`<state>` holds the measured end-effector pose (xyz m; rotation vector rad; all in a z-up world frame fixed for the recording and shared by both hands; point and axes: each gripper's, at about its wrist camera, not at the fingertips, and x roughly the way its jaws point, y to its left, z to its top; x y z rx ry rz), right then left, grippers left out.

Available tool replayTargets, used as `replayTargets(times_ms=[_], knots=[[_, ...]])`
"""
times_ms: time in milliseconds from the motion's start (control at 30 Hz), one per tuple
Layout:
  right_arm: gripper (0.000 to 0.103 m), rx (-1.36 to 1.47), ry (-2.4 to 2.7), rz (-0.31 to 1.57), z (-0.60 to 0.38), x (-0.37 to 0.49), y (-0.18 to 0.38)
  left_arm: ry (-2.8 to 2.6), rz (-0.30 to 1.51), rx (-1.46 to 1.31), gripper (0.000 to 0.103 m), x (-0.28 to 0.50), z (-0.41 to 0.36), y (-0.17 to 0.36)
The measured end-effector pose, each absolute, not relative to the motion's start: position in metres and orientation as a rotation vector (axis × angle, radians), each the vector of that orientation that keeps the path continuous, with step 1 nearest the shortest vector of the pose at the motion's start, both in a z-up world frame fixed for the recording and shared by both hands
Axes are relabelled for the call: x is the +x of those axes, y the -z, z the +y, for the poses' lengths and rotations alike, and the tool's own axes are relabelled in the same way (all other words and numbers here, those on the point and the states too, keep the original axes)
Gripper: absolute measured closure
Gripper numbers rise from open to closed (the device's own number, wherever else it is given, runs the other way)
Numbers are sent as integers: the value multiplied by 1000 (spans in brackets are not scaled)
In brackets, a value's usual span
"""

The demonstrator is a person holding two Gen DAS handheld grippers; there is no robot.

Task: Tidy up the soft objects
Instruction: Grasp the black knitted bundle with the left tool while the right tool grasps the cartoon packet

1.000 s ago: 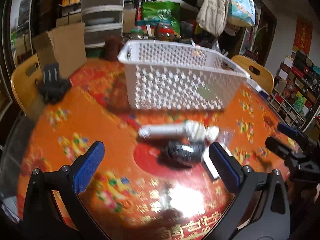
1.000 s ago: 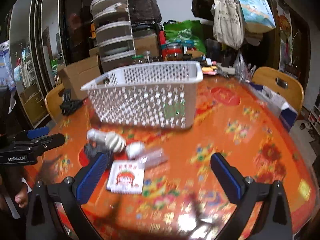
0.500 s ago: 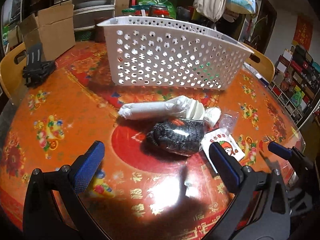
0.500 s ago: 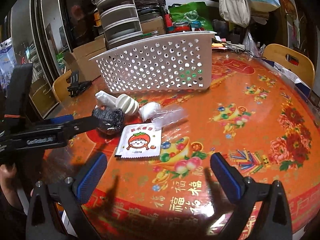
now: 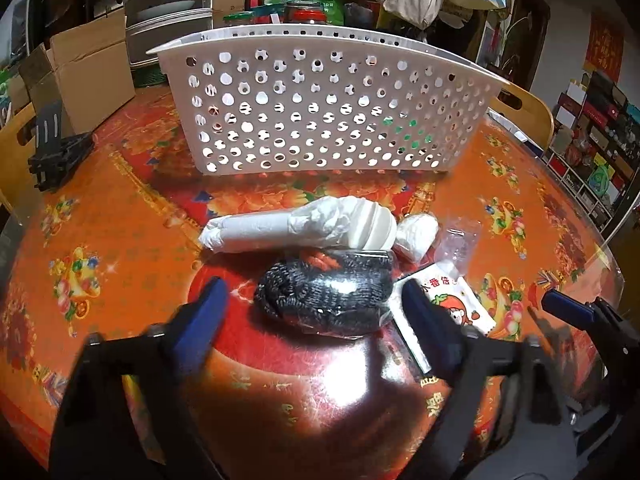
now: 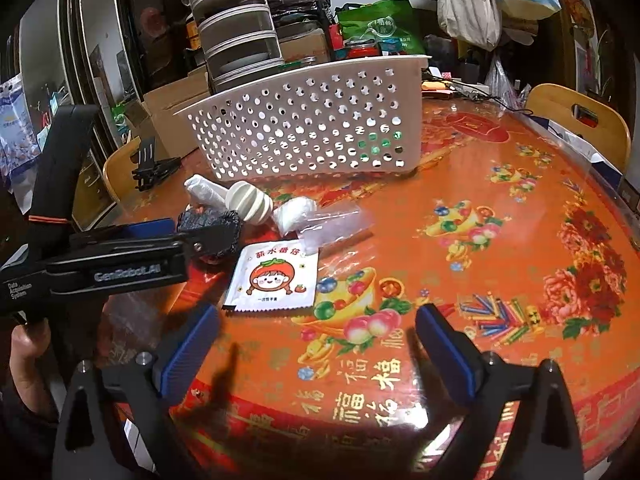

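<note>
A dark knitted bundle in clear wrap [image 5: 326, 298] lies on the orange table, just ahead of and between the fingers of my open left gripper [image 5: 316, 320]. Behind it lie a white rolled soft item [image 5: 304, 224], a small white ball [image 5: 416, 234], a clear plastic bag [image 5: 458, 242] and a white packet with a cartoon face [image 5: 456, 306]. A white perforated basket [image 5: 324, 112] stands behind them. My right gripper [image 6: 316, 350] is open and empty near the table's front edge, short of the packet [image 6: 274, 276]. The left gripper [image 6: 168, 248] reaches the dark bundle [image 6: 210, 222].
A black folding stand [image 5: 56, 148] sits at the table's left edge. Wooden chairs [image 6: 580, 120], cardboard boxes [image 5: 80, 72], stacked containers and bags crowd the room behind the table. The right half of the table [image 6: 520, 220] carries only its printed cloth.
My left gripper has moved forward and down to the dark bundle, its fingers now flanking it. My right gripper has come slightly closer to the table front; both stay open.
</note>
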<state>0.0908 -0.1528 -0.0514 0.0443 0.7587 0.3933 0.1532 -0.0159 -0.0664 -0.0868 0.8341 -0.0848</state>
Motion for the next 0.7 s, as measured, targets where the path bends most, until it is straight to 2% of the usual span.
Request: replayTargets(times_ms=[33, 133, 300, 400, 700], knots=[[5, 41, -397, 760, -151, 91, 52, 95, 841, -90, 40, 154, -16, 68], [5, 37, -405, 761, -148, 91, 52, 101, 820, -94, 44, 149, -15, 67], [6, 21, -414, 776, -136, 97, 55, 128, 786, -135, 44, 134, 0, 64], [9, -9, -424, 790, -122, 102, 55, 118, 762, -156, 44, 125, 15, 63], [30, -102, -385, 838, -91, 123, 56, 113, 731, -219, 44, 121, 47, 64]])
